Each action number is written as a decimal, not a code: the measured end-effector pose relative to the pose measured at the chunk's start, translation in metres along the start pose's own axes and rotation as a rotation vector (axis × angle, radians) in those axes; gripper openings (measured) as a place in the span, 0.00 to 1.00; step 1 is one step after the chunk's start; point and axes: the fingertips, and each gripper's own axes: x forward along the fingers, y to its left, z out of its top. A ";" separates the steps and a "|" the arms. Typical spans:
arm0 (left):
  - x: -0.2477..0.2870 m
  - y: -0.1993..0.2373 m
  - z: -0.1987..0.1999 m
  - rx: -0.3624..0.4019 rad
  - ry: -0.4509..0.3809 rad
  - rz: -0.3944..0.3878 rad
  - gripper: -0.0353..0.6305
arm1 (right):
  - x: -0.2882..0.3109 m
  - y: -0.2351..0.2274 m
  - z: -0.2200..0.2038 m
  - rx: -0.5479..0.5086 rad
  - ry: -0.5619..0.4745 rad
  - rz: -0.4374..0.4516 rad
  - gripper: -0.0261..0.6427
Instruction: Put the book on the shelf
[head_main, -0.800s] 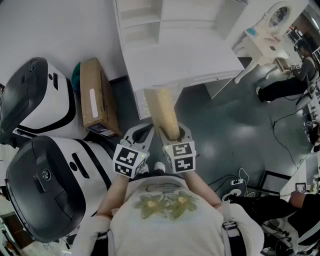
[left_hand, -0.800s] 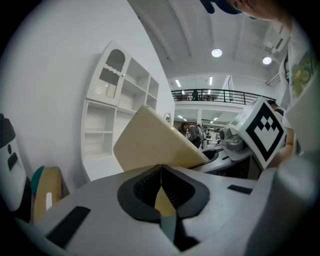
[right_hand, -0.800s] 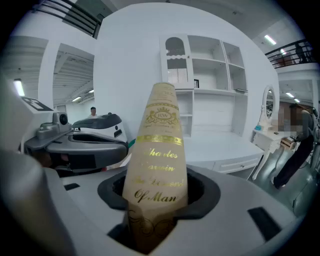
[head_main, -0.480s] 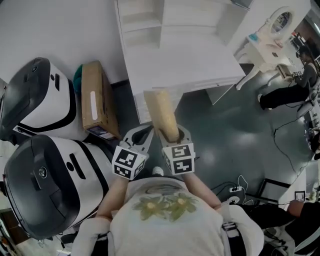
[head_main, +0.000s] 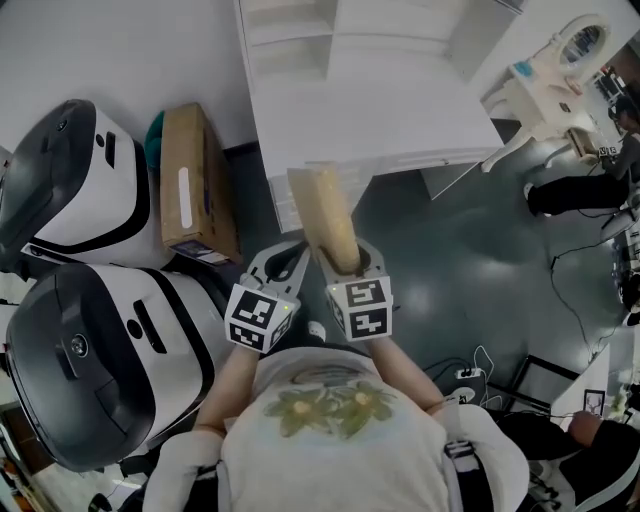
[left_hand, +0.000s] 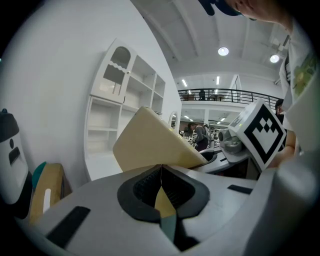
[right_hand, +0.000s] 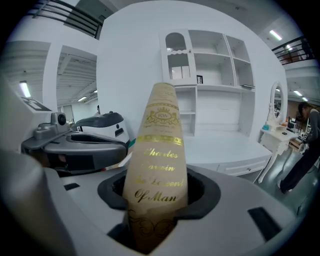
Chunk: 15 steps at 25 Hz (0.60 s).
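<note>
A cream book (head_main: 325, 215) with gold lettering on its spine (right_hand: 159, 150) stands out of my right gripper (head_main: 345, 262), which is shut on its lower end (right_hand: 157, 200). Its far end reaches the front edge of the white desk (head_main: 380, 110) under the white shelf unit (right_hand: 215, 90), whose compartments are open. My left gripper (head_main: 280, 268) hovers just left of the book, jaws shut together on nothing (left_hand: 161, 172). From the left gripper view the book's cover (left_hand: 150, 142) rises to the right.
Two large black-and-white machines (head_main: 70, 190) (head_main: 90, 350) fill the left. A cardboard box (head_main: 195, 185) leans between them and the desk. A white vanity table (head_main: 545, 80), a seated person (head_main: 580, 190) and floor cables (head_main: 470, 365) are at the right.
The head view has drifted a little. Both grippers and the book keep almost the same place before the desk, the right grip unchanged.
</note>
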 end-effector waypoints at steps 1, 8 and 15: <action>0.004 0.005 -0.001 -0.006 0.004 -0.002 0.10 | 0.006 -0.001 0.001 0.004 0.008 0.003 0.38; 0.036 0.058 0.012 -0.016 0.014 0.003 0.10 | 0.060 -0.021 0.023 0.002 0.033 -0.001 0.38; 0.066 0.112 0.036 -0.007 0.003 -0.008 0.10 | 0.112 -0.035 0.064 -0.003 0.020 -0.021 0.38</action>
